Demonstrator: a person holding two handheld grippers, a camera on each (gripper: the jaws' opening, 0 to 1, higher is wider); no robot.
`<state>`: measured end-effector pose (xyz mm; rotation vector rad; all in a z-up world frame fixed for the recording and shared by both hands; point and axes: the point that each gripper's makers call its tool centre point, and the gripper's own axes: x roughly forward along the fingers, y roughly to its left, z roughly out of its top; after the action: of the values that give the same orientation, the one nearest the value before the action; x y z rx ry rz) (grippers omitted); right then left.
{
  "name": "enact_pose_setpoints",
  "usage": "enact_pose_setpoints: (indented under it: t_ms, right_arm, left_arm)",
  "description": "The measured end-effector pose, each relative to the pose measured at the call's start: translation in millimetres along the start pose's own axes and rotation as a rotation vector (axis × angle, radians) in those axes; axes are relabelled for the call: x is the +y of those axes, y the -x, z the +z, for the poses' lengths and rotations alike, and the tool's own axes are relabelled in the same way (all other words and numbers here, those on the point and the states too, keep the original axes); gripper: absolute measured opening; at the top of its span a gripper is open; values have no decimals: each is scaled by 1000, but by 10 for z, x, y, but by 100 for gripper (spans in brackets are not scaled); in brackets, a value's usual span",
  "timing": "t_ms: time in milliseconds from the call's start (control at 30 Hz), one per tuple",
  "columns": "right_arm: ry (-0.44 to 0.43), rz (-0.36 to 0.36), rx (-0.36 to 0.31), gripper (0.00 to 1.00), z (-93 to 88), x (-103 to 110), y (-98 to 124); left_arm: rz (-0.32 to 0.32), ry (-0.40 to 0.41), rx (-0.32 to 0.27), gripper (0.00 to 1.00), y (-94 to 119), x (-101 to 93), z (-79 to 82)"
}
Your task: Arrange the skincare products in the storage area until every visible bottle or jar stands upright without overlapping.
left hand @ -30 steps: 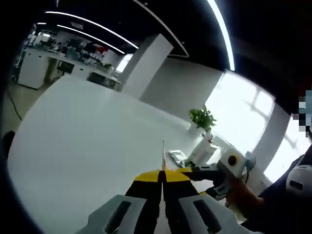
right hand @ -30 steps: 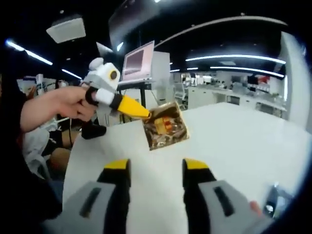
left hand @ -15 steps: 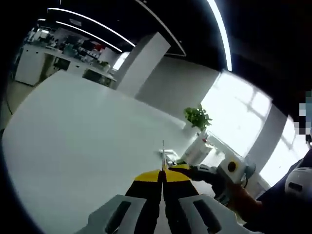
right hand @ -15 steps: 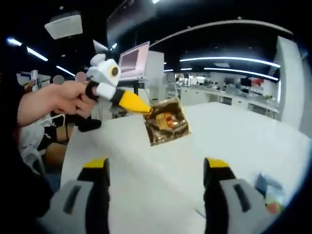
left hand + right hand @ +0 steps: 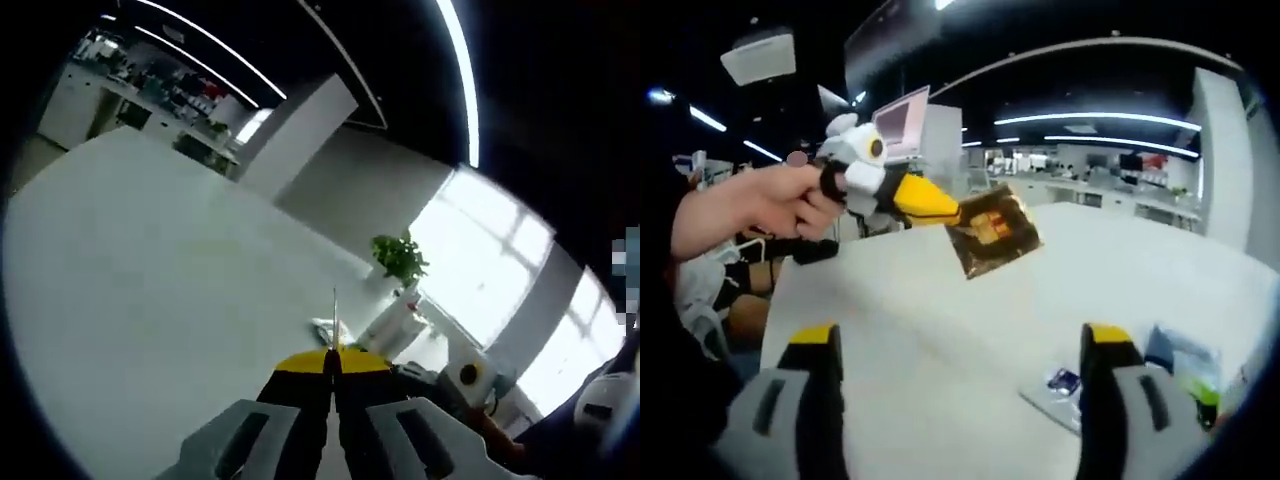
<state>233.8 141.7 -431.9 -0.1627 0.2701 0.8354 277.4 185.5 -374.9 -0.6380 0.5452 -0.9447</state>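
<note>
My left gripper is shut on a thin gold foil sachet, seen edge-on above the yellow tips. In the right gripper view a hand holds that left gripper above the white table, with the gold sachet hanging flat from its tip. My right gripper stands wide open below it, with nothing between its fingers. A small flat packet and a blue-green packet lie on the table at the lower right. In the left gripper view the right gripper comes in from the lower right.
A white bottle-like object stands near a potted plant at the table's far end. A monitor stands behind the hand. The white table stretches wide to the left.
My right gripper's jaws have opened much wider. The left gripper stays shut on the sachet, which sits a little higher and further right in the right view. Packets have come into view.
</note>
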Motion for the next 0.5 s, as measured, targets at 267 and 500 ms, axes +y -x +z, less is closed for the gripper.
enact_pose_setpoints:
  t_ms: [267,500]
  right_arm:
    - [-19,-34,-11,98,-27,-128,124]
    - [-38,-53,-16,95,-59,-223,208]
  left_arm:
    - [-41,147,-75,0,-200,10,2]
    - [-81,322,-163,0,-435,45,21]
